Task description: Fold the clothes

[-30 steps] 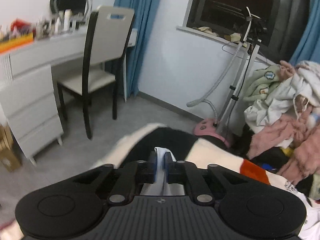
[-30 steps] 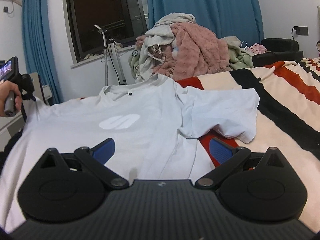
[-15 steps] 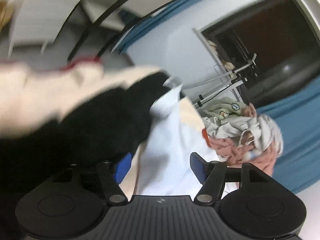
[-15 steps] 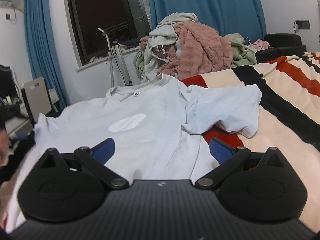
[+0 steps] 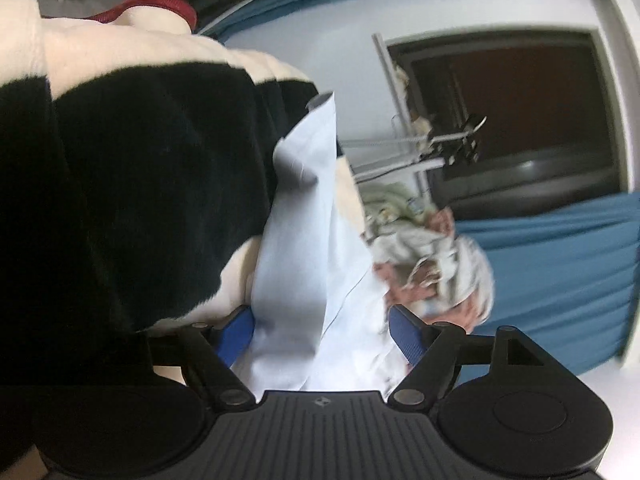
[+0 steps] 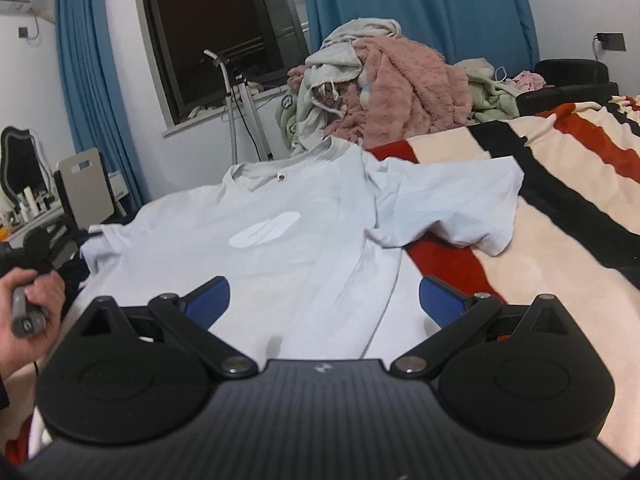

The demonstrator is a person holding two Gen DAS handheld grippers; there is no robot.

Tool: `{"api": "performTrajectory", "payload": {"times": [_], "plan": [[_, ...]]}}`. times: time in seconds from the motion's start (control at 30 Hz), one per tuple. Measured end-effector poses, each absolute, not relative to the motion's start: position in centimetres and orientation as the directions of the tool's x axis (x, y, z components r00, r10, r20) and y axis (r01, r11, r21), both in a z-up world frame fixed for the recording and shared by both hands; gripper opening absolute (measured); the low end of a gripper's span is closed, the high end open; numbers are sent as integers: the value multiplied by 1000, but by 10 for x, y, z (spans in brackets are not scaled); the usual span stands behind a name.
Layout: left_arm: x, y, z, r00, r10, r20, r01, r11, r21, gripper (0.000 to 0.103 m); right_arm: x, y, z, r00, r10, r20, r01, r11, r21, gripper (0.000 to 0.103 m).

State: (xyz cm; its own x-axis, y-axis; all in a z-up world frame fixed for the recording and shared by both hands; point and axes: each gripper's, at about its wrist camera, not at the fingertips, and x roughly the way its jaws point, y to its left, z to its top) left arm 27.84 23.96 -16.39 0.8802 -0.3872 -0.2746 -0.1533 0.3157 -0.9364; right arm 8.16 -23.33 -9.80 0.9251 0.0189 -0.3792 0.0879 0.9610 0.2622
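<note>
One pale blue short-sleeved cotton T-shirt [image 6: 280, 240] lies spread face up on the striped fleece blanket [image 6: 560, 216] of cream, black and red; its collar points toward twelve o'clock in the right wrist view, its hem runs down to six o'clock under the camera; the sleeve at two o'clock lies rumpled with its edge turned under, the sleeve at nine o'clock reaches the bed's edge. No crease across the body shows, so by my judgement the shirt is laid out flat and its folding is still to be done, though a shirt being smoothed between folds would look much the same; the sleeves, the sides and the final halving all seem left.

The right gripper [image 6: 324, 296] stands wide apart over the hem, holding nothing; the left gripper [image 5: 322, 330], rolled sideways, is likewise spread wide with shirt cloth lying between its blue pads, not pinched; a person's hand [image 6: 28, 312] grips its handle at eight o'clock.

Counted: one shirt laid out; one heap of unfolded laundry [image 6: 384, 88] at twelve o'clock, pink plush, grey and green pieces too tangled to number; two grippers; one garment steamer stand [image 6: 240, 108] at eleven o'clock.
</note>
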Motion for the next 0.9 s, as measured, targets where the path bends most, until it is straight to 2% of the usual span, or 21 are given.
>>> {"api": "performTrajectory", "payload": {"times": [0.13, 0.33, 0.43, 0.6, 0.7, 0.77, 0.83, 0.87, 0.9], "plan": [[270, 243, -164, 911, -336, -240, -125, 330, -936, 52, 88, -227, -103, 917, 29, -399, 76, 967, 244, 103], [256, 263, -135, 943, -302, -144, -29, 354, -935, 50, 94, -215, -102, 916, 20, -401, 68, 977, 203, 103], [244, 280, -123, 955, -274, -110, -11, 340, -940, 55, 96, -212, -102, 913, 19, -407, 66, 979, 195, 103], [220, 289, -130, 930, -313, -196, -79, 348, -934, 60, 98, -209, -102, 912, 26, -410, 59, 979, 195, 103], [223, 275, -135, 889, -387, -245, -104, 349, -931, 66, 98, -208, -101, 911, 32, -412, 56, 978, 200, 103], [236, 259, -140, 818, -461, -345, -165, 386, -908, 67, 98, -208, -101, 910, 35, -414, 56, 977, 206, 103], [246, 240, -145, 744, -471, -473, -224, 490, -842, 65, 98, -209, -101, 908, 37, -417, 57, 976, 212, 103], [249, 233, -144, 733, -452, -509, -228, 541, -809, 66, 98, -209, -102, 908, 39, -418, 58, 975, 215, 103], [250, 232, -144, 749, -446, -490, -220, 530, -819, 71, 98, -210, -102, 907, 40, -419, 58, 974, 218, 103]]}}
